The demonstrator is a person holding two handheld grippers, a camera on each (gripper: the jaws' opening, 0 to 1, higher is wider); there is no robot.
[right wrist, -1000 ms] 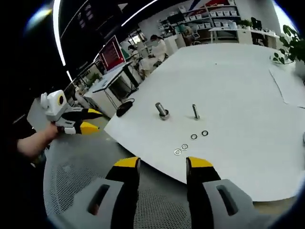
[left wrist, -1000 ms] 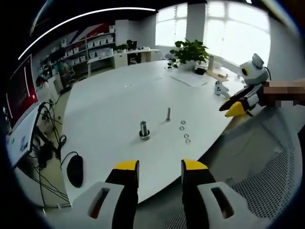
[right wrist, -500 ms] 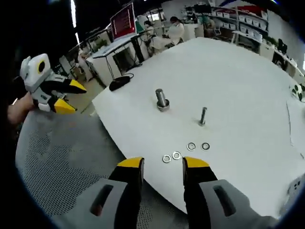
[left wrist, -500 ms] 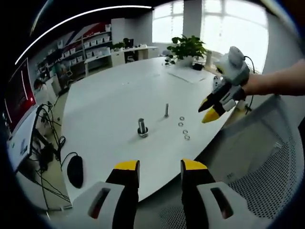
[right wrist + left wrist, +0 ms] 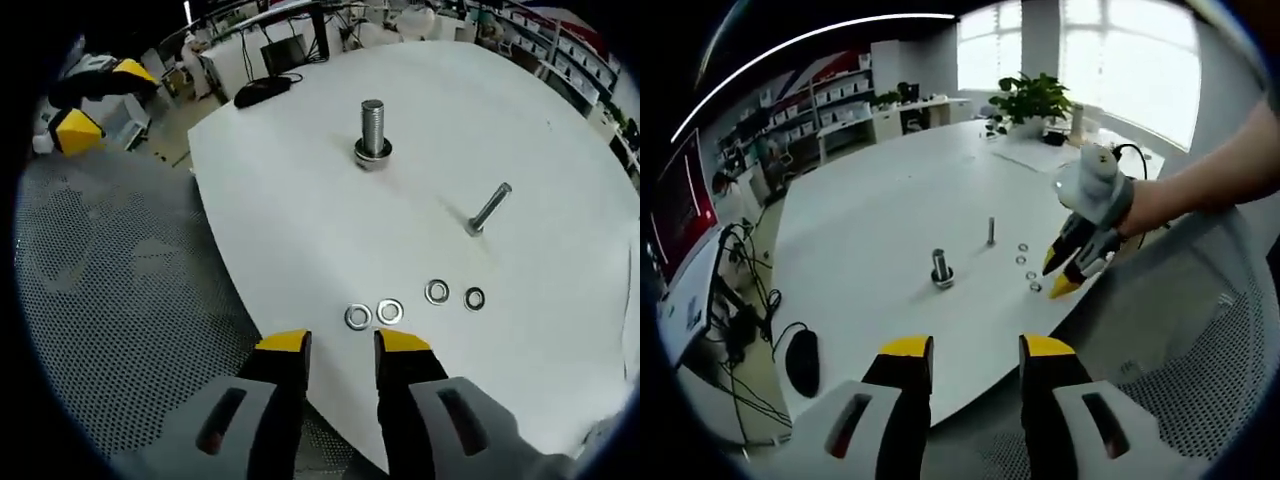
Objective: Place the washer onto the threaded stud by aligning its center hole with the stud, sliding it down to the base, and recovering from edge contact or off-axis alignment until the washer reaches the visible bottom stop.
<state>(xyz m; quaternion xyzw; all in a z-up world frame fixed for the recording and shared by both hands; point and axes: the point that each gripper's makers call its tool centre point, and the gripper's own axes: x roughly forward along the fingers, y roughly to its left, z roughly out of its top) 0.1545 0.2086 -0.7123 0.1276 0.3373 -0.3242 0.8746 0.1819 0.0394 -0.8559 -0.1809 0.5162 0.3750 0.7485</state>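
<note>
Several flat steel washers (image 5: 390, 312) lie in a row near the white table's (image 5: 300, 210) front edge. A thick threaded stud (image 5: 372, 128) stands upright behind them with a ring at its base; a thinner stud (image 5: 488, 208) stands to its right. My right gripper (image 5: 343, 345) hovers open just before the nearest washers, holding nothing. In the left gripper view it (image 5: 1057, 277) points down at the washers (image 5: 1030, 275), right of the thick stud (image 5: 941, 268). My left gripper (image 5: 975, 350) is open, well back from the table edge.
A mesh chair seat (image 5: 110, 300) lies below the table edge. A black mouse (image 5: 800, 360) and cables sit on the left. Paper and a potted plant (image 5: 1035, 98) stand at the far side. The left gripper (image 5: 100, 98) is off the table's left.
The right gripper has swung in and down toward the washers at the table edge, so they look larger in its view. The left gripper has hardly moved.
</note>
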